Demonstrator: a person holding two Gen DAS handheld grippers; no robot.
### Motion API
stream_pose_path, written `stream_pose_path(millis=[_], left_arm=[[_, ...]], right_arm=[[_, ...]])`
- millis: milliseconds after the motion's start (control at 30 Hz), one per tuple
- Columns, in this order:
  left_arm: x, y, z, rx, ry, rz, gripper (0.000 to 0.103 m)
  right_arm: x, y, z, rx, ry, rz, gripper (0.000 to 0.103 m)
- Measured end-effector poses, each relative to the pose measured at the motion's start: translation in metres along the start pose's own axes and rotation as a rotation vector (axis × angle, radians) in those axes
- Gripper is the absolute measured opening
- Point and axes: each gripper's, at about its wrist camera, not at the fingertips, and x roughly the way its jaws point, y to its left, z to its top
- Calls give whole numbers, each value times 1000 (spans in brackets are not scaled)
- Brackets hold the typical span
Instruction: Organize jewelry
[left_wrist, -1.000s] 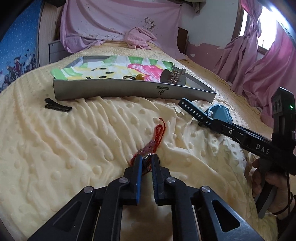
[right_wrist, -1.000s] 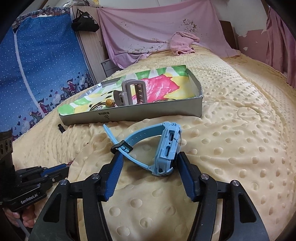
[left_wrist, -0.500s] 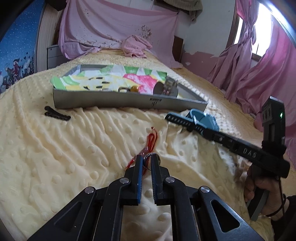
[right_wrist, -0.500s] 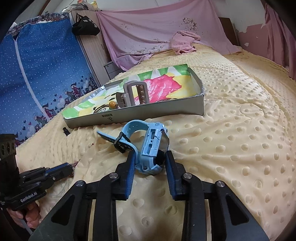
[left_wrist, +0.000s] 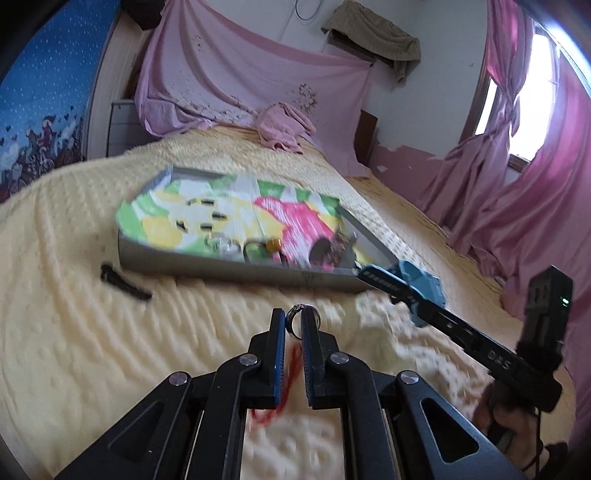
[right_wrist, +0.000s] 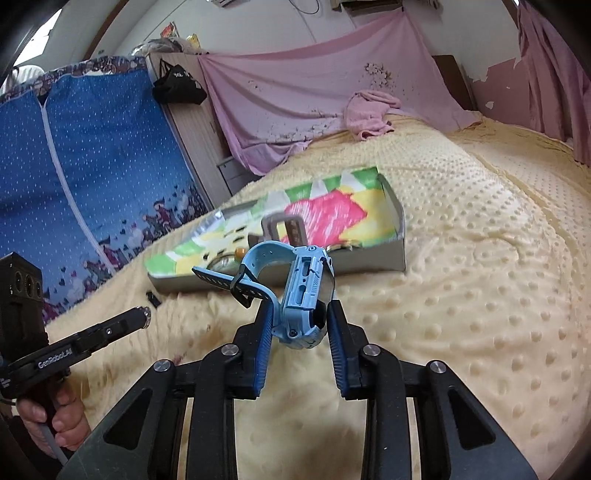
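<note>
From my left wrist camera I see the left hand-held gripper (left_wrist: 293, 321) with its jaws nearly together, pinching a silver ring (left_wrist: 300, 320) at the fingertips. A red cord (left_wrist: 286, 380) trails down from the ring between the jaws, above the yellow dotted bedspread (left_wrist: 74, 332). Only this view shows that cord and the ring up close. Ahead of the ring lies the tray (left_wrist: 221, 267), its floor lined with bright green, yellow and pink paper, with small pieces blurred along its near wall. A black hair clip (left_wrist: 123, 282) rests on the bedspread just beside the tray's near-left corner.

My right wrist camera shows what the left one barely catches: the right hand-held gripper (right_wrist: 299, 328) pinching the case of a blue watch (right_wrist: 304, 291), jaws pressed on its two sides, the strap looping out to the left, clear of the bedspread. The watch hangs near the tray's near wall. This view also shows a grey watch (right_wrist: 282, 230) standing inside the tray, and a hand (right_wrist: 55, 421) wrapped around the left tool's grip at the lower left.

Both tools point slightly downward toward the tray. In the left view the right tool reaches in from the right, its tip near the tray's near-right corner.
</note>
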Motion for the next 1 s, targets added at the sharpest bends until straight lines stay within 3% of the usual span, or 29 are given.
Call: stream_pose_path(millis=[100,267,400,567,667,800,933,1000], left_arm=[[16,-5,17,15,-26,47,9],[49,-6,52,1,-29,49,9],[83,-8,64,25,35,73,9],[112,-5,55,25,132,113,9],[111,-8,50,49,131,121,9],[105,-11,48,53,121,127,9],[98,-15,47,61,104,138,9],[92,-16,47,67,90,140,9]], right_arm=[[6,-4,19,-7,-28,-24,26],[31,-14,51,-1,-4,-89,26],[57,-18,65,-35,41,-140,26],[78,-15,64,-70,113,-178,27],[81,-15,59,-79,120,-191,34],[77,-9,56,-105,106,-188,34],[66,-5,54,-117,68,-198,50],[57,-4,53,-114,40,-196,52]])
